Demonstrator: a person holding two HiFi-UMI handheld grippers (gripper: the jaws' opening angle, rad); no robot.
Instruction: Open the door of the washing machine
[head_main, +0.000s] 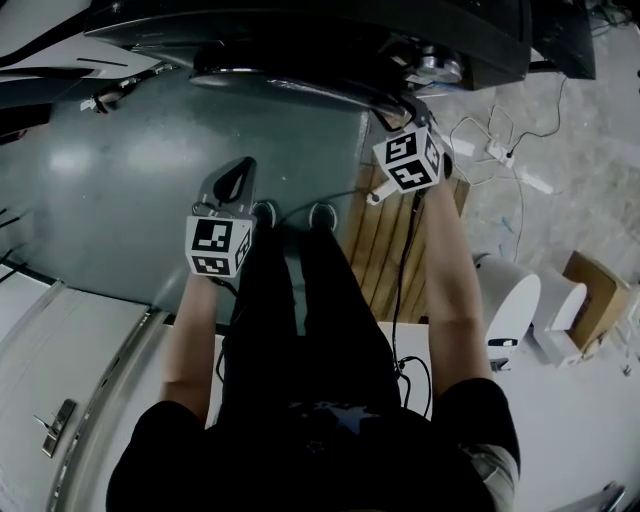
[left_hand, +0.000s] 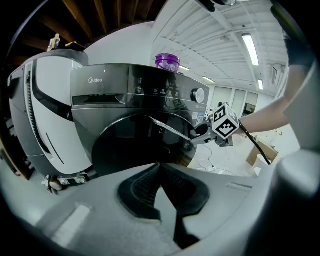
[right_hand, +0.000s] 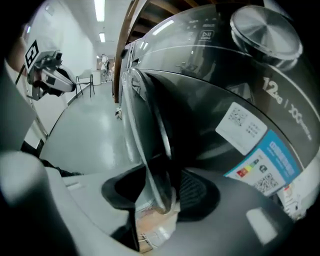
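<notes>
The dark washing machine stands at the top of the head view. Its round glass door seems to stand a little off the front at the right edge. My right gripper is at that edge, shut on the door's shiny rim, with one pad on either side of it. My left gripper hangs in front of the door, away from it, shut with nothing between its pads.
A purple-lidded jar sits on top of the machine. A white machine stands beside it on the left. On the floor to the right are a wooden pallet, cables with a power strip, white appliances and a cardboard box.
</notes>
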